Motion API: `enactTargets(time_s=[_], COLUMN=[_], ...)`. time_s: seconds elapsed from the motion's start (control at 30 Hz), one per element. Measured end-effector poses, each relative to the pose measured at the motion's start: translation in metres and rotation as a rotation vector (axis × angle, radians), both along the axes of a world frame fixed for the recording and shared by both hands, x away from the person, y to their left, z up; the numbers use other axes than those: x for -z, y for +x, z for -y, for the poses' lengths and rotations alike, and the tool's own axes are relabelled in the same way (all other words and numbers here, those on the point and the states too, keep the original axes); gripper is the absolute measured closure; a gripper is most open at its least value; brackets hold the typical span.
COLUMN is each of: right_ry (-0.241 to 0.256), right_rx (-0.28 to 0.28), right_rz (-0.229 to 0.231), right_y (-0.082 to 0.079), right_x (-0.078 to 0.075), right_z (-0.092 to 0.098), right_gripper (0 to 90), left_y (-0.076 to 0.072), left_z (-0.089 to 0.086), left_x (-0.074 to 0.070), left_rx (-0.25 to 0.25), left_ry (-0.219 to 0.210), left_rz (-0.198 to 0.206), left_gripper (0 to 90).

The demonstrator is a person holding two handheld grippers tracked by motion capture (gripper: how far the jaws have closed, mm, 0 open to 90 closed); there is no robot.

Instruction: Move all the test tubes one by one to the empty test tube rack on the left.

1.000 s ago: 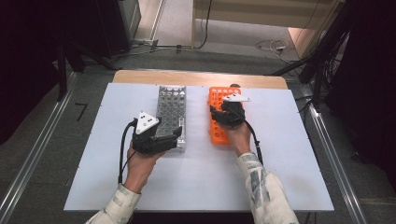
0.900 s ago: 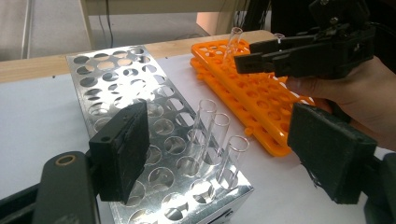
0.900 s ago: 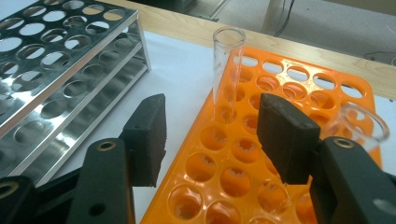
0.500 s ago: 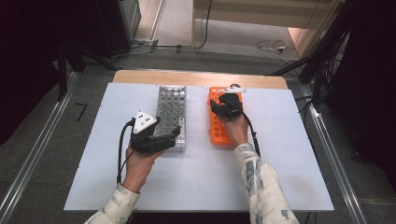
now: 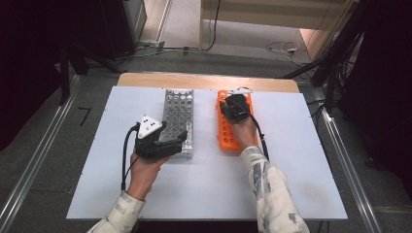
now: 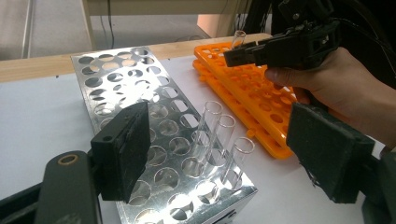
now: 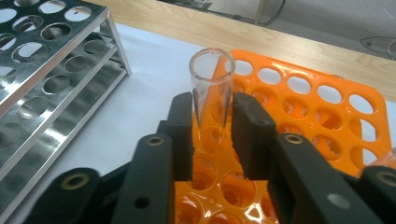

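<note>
Over the orange rack (image 5: 234,124), right of centre in the high view, the right tool (image 5: 235,108) has its jaws closed on a clear glass test tube (image 7: 211,86), held upright with its open mouth above the pads. The step in hand looks like carrying a tube between the orange rack and the metal rack (image 5: 177,116); which way it is going I cannot tell. Three more tubes (image 6: 219,135) stand together at the near end of the metal rack in the left gripper view. The left tool (image 5: 170,141) rests at that near end with its jaws spread wide and nothing between them. Next, the tube would need to stay vertical and line up squarely over a hole before being lowered. Both racks sit side by side, apart, on a white surface (image 5: 209,184) edged with wood at the far side. Beyond lie grey floor, cables and dark equipment.
</note>
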State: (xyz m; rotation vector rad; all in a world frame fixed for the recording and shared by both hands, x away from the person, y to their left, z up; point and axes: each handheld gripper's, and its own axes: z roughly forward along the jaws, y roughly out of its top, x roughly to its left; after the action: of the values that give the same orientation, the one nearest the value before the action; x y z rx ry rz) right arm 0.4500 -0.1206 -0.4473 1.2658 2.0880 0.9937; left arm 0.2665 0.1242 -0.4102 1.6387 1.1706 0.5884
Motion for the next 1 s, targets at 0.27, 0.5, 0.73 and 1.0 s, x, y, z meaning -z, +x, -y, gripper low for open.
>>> enactTargets(time_s=[0.27, 0.5, 0.73, 1.0], right_ry=[-0.007, 0.004, 0.018, 0.046], right_rx=[0.001, -0.003, -0.009, -0.018], right_rz=[0.009, 0.033, 0.062, 0.077], right_y=[-0.001, -0.003, -0.008, -0.011], right_x=[-0.004, -0.012, -0.024, -0.032], right_z=[0.002, 0.004, 0.007, 0.012], right_gripper=[72.8, 72.8, 72.9, 73.0], left_y=[0.0, 0.0, 0.001, 0.002], left_z=[0.0, 0.0, -0.003, -0.006], left_x=[0.0, 0.001, 0.0, 0.0], left_rx=[-0.002, -0.002, -0.018, -0.025], left_ry=[0.0, 0.003, -0.023, -0.029], left_rz=[0.0, -0.002, -0.006, -0.007], left_gripper=[21.8, 21.7, 21.7, 21.7])
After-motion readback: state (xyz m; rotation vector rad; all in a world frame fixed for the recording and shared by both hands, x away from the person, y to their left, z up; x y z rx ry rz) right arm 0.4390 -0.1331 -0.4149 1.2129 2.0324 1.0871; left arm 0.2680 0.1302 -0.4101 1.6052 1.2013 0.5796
